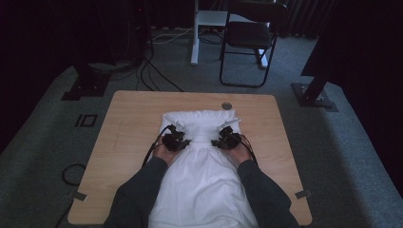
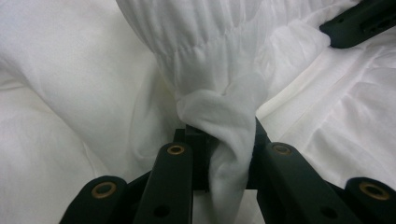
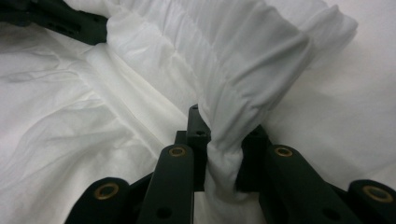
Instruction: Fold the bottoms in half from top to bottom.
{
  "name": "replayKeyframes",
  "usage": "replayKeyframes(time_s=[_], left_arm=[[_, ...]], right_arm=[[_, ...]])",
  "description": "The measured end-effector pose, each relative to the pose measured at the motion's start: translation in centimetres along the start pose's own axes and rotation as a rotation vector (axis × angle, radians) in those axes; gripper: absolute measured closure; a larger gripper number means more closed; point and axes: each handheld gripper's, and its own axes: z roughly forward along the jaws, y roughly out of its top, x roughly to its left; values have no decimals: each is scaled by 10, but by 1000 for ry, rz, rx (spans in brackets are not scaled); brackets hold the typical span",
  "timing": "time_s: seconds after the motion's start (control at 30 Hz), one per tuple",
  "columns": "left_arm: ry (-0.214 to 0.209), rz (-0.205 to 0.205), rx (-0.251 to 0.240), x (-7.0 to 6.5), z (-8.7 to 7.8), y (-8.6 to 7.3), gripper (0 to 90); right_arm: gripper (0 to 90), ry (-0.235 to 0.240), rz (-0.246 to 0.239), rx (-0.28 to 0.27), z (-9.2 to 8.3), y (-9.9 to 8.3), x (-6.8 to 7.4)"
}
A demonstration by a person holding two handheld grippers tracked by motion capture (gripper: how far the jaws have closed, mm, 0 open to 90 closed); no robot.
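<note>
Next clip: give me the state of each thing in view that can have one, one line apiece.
Pillow: lying on the table, far end bare, near part inside the case.
Pillowcase: bunched at its opening, partway over the pillow, pinched at both sides.
Left hand-held gripper: shut on the pillowcase edge.
Right hand-held gripper: shut on the pillowcase edge.
Chair: upright, unoccupied, beyond the table.

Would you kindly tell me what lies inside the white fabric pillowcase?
A white pillow protrudes from the white fabric pillowcase at its far end; how far it reaches inside is covered.
</note>
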Motion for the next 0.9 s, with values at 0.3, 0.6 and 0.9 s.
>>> replayKeyframes(time_s=[0.3, 0.6, 0.9], left_arm=[[37, -34, 25, 17, 15, 21, 794], [34, -8, -29, 11, -14, 29, 801], [13, 40, -292, -11, -112, 63, 803]], right_arm=[[783, -38, 32, -14, 13, 18, -18], [786, -52, 14, -49, -3, 22, -10], [787, -73, -117, -294, -99, 56, 14]])
